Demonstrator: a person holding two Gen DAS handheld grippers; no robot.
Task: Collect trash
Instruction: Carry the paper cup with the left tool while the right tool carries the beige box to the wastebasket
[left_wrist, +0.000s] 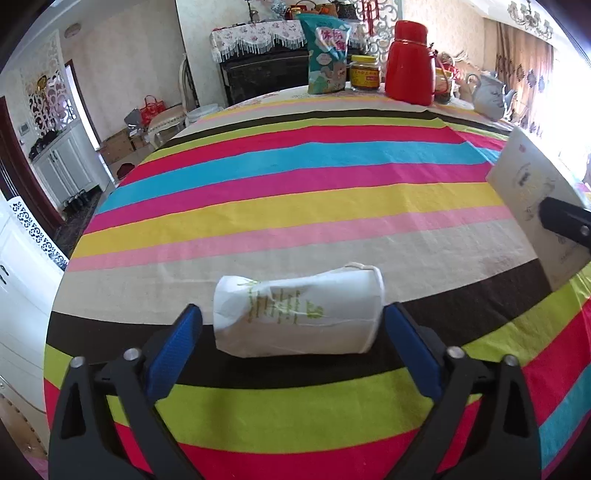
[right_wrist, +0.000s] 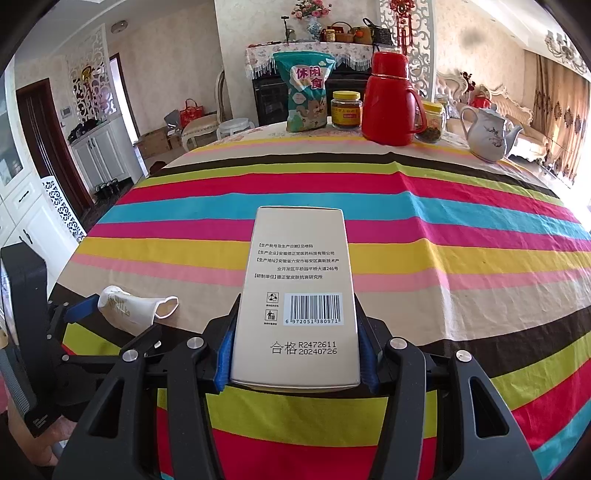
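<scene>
A crushed white paper cup (left_wrist: 299, 314) with green print lies on its side on the striped tablecloth (left_wrist: 295, 206). My left gripper (left_wrist: 293, 325) is open, its blue pads either side of the cup and not touching it. The cup also shows in the right wrist view (right_wrist: 136, 304), with the left gripper (right_wrist: 107, 321) around it. My right gripper (right_wrist: 295, 350) is shut on a beige cardboard box (right_wrist: 299, 295) with a barcode, held above the cloth. The box also shows at the right edge of the left wrist view (left_wrist: 532, 199).
At the table's far side stand a teal snack bag (right_wrist: 308, 96), a yellow-lidded jar (right_wrist: 346, 109), a red thermos (right_wrist: 391, 99), a second jar (right_wrist: 432, 122) and a white teapot (right_wrist: 487, 134). Cabinets and a doorway are at the left, off the table.
</scene>
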